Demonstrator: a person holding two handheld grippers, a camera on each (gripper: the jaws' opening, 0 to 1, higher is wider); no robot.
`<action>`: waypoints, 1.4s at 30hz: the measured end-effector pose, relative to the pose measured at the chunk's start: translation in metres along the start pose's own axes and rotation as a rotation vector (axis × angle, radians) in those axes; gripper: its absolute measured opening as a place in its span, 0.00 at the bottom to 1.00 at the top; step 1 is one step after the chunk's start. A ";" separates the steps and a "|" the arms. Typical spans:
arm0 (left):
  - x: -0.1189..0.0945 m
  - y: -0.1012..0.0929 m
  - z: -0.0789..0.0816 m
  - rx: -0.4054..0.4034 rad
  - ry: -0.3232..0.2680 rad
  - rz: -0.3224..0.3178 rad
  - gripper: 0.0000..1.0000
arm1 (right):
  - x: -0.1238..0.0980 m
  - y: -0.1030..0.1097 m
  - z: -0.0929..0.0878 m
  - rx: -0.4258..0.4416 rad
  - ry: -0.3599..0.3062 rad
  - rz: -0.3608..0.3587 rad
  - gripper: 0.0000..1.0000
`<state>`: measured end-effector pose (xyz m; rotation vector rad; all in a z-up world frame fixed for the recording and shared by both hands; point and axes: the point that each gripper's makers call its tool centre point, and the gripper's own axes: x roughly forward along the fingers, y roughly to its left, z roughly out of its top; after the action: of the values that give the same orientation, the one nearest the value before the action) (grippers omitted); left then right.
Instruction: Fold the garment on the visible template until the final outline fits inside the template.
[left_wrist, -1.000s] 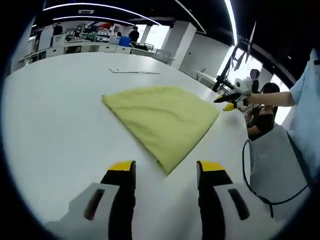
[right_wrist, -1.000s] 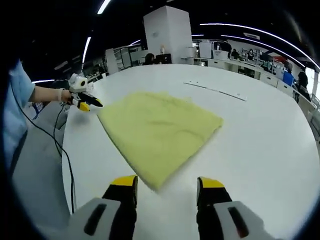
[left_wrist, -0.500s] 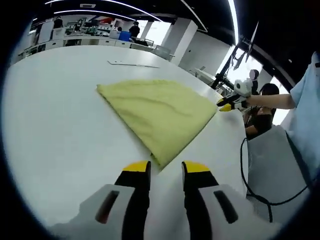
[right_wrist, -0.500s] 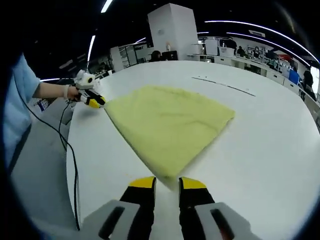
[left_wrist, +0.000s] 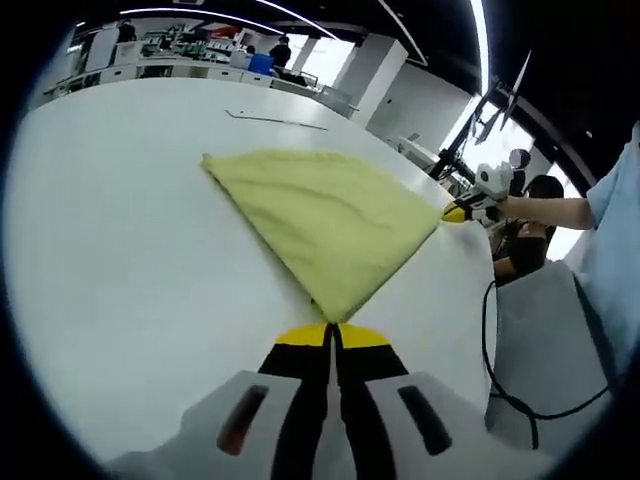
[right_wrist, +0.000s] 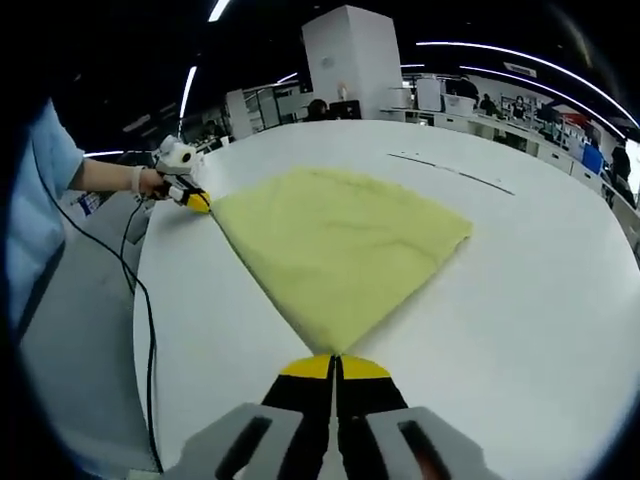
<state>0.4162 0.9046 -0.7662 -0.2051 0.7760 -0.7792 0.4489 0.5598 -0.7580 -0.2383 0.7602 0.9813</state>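
Note:
A folded yellow garment (left_wrist: 330, 215) lies flat on the white table (left_wrist: 120, 260), roughly fan-shaped. In the left gripper view my left gripper (left_wrist: 333, 328) is shut on the garment's near corner. My right gripper (left_wrist: 458, 212) comes in from the right and meets the garment's far right corner. In the right gripper view the garment (right_wrist: 335, 245) spreads ahead, and my right gripper (right_wrist: 335, 360) is shut on its near tip. My left gripper (right_wrist: 197, 203) touches the garment's far left corner there. A thin dark line (left_wrist: 275, 120) marks the table beyond the cloth.
The table's rounded edge (right_wrist: 140, 300) runs close by the held corners, with a black cable (right_wrist: 135, 290) hanging beside it. A person's blue sleeve (left_wrist: 615, 220) is at the right. Desks and people stand far behind. Bare white table (right_wrist: 520, 290) surrounds the garment.
Both grippers moved forward to the garment's corners and went from open to shut on them. The garment itself has stayed flat.

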 end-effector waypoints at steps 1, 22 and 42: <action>-0.001 0.000 0.001 0.000 -0.005 0.001 0.00 | -0.001 0.000 0.000 -0.001 -0.001 0.001 0.00; -0.019 -0.023 -0.023 0.005 0.014 -0.024 0.00 | -0.013 0.023 -0.017 0.053 0.014 0.040 0.00; -0.018 -0.030 -0.015 0.042 -0.045 0.005 0.09 | -0.015 0.031 -0.024 0.099 0.011 0.049 0.00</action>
<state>0.3807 0.8976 -0.7541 -0.1826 0.7168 -0.7824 0.4068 0.5548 -0.7607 -0.1399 0.8252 0.9863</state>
